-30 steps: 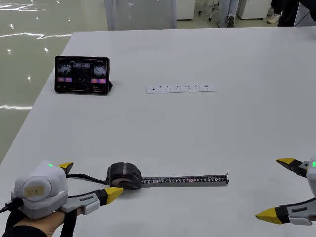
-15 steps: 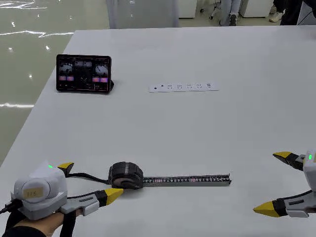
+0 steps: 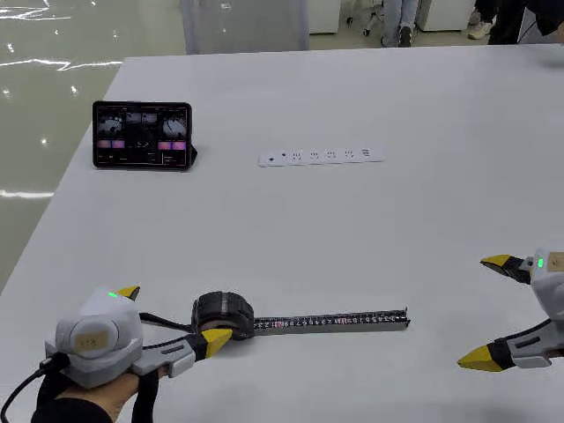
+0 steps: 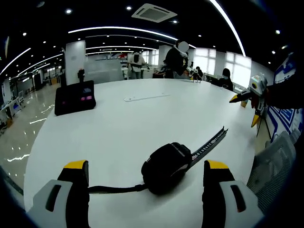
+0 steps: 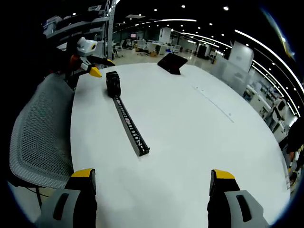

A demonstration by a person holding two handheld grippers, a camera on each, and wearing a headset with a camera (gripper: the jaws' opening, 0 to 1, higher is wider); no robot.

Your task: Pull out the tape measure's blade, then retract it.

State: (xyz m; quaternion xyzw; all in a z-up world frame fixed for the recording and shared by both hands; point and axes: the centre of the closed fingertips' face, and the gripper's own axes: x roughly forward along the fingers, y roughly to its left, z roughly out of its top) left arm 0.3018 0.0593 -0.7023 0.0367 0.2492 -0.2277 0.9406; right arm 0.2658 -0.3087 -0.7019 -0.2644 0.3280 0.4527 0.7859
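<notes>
tape measure (image 3: 223, 315) blade (image 3: 335, 321) out, near table (image 3: 352, 229) edge | left fingers (image 3: 216, 336) apart at case | right fingers (image 3: 480, 357) apart

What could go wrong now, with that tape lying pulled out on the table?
1. The blade lies extended with its tip free; the right hand-held gripper is open and well clear of it. If it retracts unguided, it may whip back hard.
2. The case sits loose between the open jaws of the left hand-held gripper, so it might slide or twist when squeezed.
</notes>
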